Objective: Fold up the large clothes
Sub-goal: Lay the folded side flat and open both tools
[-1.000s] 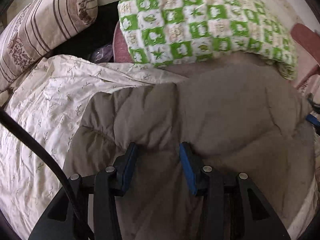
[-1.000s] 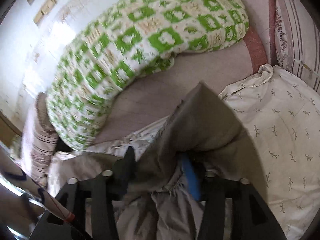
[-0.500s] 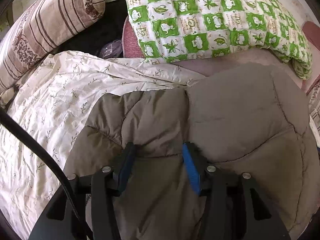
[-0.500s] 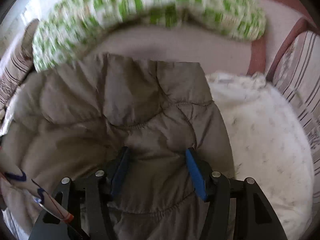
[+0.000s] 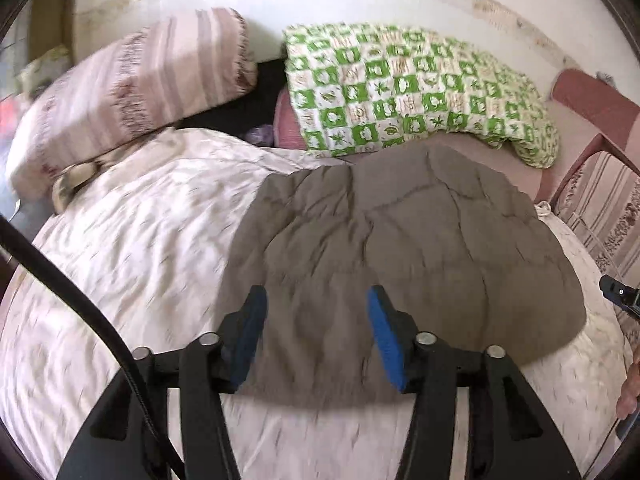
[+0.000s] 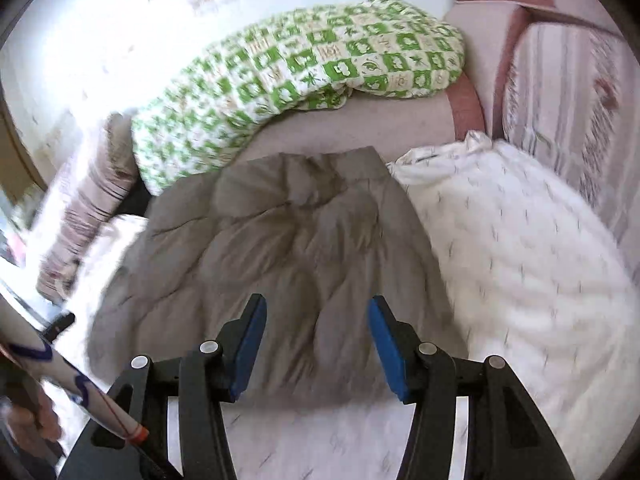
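A brown quilted jacket (image 5: 400,240) lies folded in a rounded heap on the white sprigged bedsheet (image 5: 140,240). My left gripper (image 5: 316,294) hovers over the jacket's near edge. Its blue pads are apart and still opening, with nothing pinched between them. From the other side the same jacket (image 6: 288,248) fills the middle of the view. My right gripper (image 6: 317,302) hangs over its near hem, jaws apart and closing slowly, with no cloth between the pads. A tip of the right gripper (image 5: 620,294) shows at the right edge of the left wrist view.
A green-and-white checked quilt (image 5: 416,92) lies bunched behind the jacket. Striped pillows sit at the back left (image 5: 132,92) and at the right (image 6: 568,100). A black cable (image 5: 60,280) crosses the left side. A hand (image 5: 630,388) shows at the right edge.
The right gripper held bunched jacket cloth a second ago and has let it go. Both grippers have drawn back towards the near edge, and the jacket now lies spread and folded on the sheet.
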Tool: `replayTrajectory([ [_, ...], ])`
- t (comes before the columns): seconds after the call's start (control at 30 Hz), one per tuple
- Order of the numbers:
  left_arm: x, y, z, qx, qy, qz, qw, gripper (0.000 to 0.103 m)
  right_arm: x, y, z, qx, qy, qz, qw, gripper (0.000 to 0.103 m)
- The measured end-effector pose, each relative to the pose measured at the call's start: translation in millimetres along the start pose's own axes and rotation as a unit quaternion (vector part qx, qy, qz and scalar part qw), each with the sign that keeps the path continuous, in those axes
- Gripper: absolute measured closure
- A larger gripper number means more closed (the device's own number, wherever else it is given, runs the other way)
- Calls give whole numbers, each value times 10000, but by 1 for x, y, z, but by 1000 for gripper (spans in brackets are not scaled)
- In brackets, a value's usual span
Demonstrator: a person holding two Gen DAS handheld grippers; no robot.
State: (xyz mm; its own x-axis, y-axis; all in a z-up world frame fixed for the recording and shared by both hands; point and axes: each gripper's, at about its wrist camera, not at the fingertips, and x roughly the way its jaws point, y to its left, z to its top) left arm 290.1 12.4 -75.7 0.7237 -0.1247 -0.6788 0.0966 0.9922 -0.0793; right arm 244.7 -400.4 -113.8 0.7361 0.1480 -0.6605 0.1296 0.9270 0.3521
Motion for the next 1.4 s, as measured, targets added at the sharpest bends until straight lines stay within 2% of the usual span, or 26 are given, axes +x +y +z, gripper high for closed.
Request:
replayTrajectory([
  [0.07, -12, 6, -16, -62, -144, 119, 9998, 49, -10, 1, -16, 28, -137, 23, 9999, 45],
  [0.13, -12, 11, -28, -178, -181, 223, 9994, 49, -5, 12, -26, -122, -151, -147, 9997, 45],
  [0.23, 4, 12, -38, -208, -97, 224, 9995, 49, 11, 34, -30, -339, -149, -100, 9993, 46],
  [0.37, 33, 9, -41, -147, -224, 314, 9991, 49, 38, 63, -37, -764, -285, -106, 9966, 46],
  [0.47, 64, 15, -47, -201, -31, 545, 9983, 49, 73, 66, -43, -936, -26, -360, 9949, 46],
  [0.57, 80, 18, -48, -224, 114, 574, 9980, 44, 92, 65, -46, -1000, 239, -403, 9939, 45],
  [0.67, 94, 22, -48, -309, 304, 460, 9980, 41, 106, 59, -51, -862, 424, -391, 9946, 44],
  [0.73, 94, 24, -49, -390, 289, 425, 9979, 41, 110, 57, -53, -845, 415, -361, 9949, 44],
  [0.8, 86, 23, -49, -406, 164, 487, 9979, 42, 107, 57, -54, -901, 368, -360, 9946, 44],
  [0.87, 75, 24, -45, -472, 1, 500, 9976, 42, 92, 56, -50, -828, 250, -229, 9960, 50],
  [0.93, 63, 32, -40, -649, -143, 525, 9964, 42, 71, 47, -41, -606, -20, -141, 9981, 51],
  [1.0, 58, 40, -39, -797, -239, 561, 9950, 42, 54, 30, -34, -421, -337, -398, 9978, 51],
  [1.07, 67, 48, -40, -875, -72, 691, 9937, 42, 48, 15, -33, -230, -437, -693, 9964, 51],
  [1.13, 81, 54, -45, -1048, 201, 604, 9924, 41, 54, -4, -34, -25, -244, -924, 9954, 52],
  [1.2, 91, 57, -47, -1121, 391, 532, 9915, 41, 65, -15, -38, 177, 12, -945, 9954, 53],
  [1.27, 91, 56, -47, -1106, 389, 537, 9917, 41, 77, -21, -41, 292, 233, -891, 9953, 53],
  [1.4, 90, 55, -47, -1075, 380, 569, 9919, 41, 85, -22, -41, 299, 309, -936, 9947, 52],
])
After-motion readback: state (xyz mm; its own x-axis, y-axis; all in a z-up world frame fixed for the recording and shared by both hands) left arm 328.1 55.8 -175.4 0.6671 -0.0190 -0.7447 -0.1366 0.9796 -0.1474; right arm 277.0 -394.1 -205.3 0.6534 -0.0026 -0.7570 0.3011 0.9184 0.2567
